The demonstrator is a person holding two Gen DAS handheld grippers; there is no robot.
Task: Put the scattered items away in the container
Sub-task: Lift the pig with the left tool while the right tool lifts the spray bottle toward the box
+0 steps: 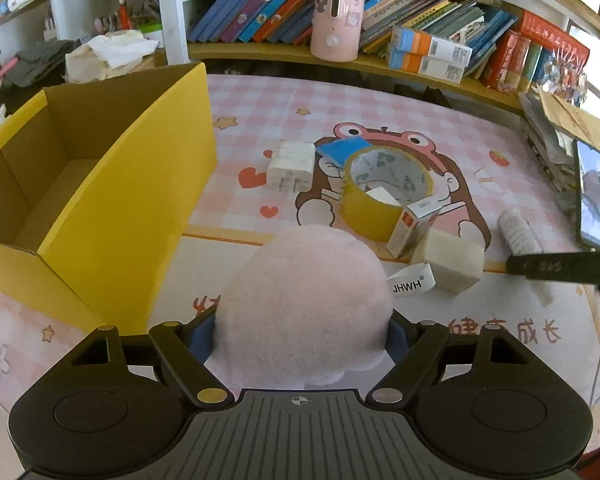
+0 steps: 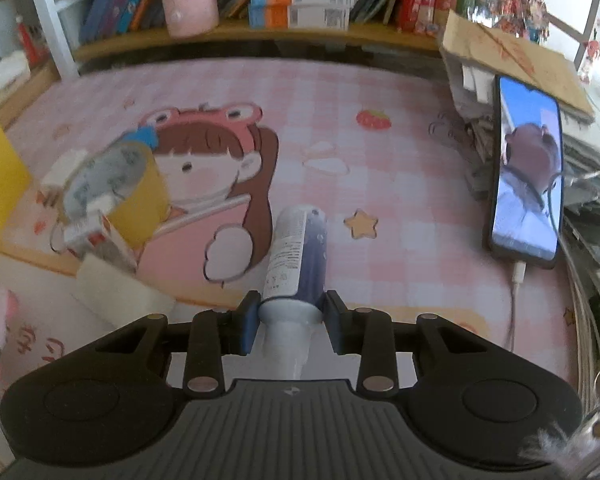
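1. Step in hand, as judged: pick-up. Both grippers were loaded and neither item had reached the yellow cardboard box yet.
2. The left gripper was clenched on a pink plush toy, its blue pads sunk into the toy's flanks. The toy was rounded, fuzzy and plainly compressible; a white label loop stuck out beside it.
3. The right gripper grasped a tube near its white neck, the cap end pointing back toward the camera. The tube was smooth, cylindrical, printed blue and white.
4. The box stood open-topped to the left of the plush, just beside it, with plain brown walls inside; no item showed in the visible part.
5. Still loose on the pink checked mat: a yellow tape roll, a white charger block, a small carton, a pale foam cube.
6. Next move, as judged: carry the plush over the box rim and release; soft bulk may catch on the wall.
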